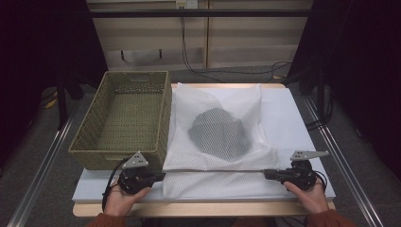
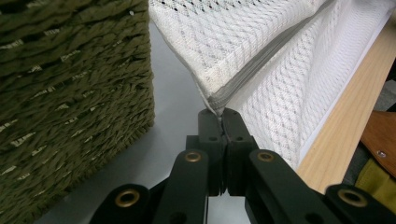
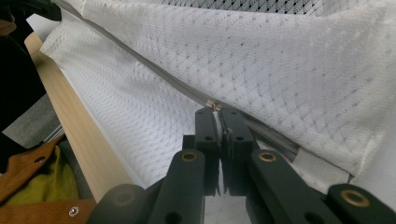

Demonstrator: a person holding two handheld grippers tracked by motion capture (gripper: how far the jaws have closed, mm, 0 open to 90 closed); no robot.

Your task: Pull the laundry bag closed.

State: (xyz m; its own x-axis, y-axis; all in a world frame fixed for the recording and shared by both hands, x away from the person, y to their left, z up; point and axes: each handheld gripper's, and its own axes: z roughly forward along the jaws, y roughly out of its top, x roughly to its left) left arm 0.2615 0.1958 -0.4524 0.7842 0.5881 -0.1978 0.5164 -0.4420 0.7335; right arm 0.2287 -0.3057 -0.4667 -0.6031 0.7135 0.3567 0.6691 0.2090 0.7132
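A white mesh laundry bag [image 1: 215,101] lies on the white board with a dark garment [image 1: 220,133] inside it. Its grey zipper [image 1: 213,171] runs taut along the near side between both grippers. My left gripper [image 1: 163,176] is shut on the bag's corner at the zipper's left end [image 2: 215,100], jaws [image 2: 219,114] pressed together. My right gripper [image 1: 265,174] is shut on the zipper pull [image 3: 214,104] at the right end, its fingertips [image 3: 217,113] closed on it. The zipper [image 3: 154,70] stretches away from the right gripper to the upper left.
An olive woven basket [image 1: 113,153] stands to the left of the bag, close beside my left gripper [image 2: 70,93]. The white board [image 1: 288,123] rests on a wooden table edge [image 1: 203,209]. Metal rails run along both sides; cables hang at the back.
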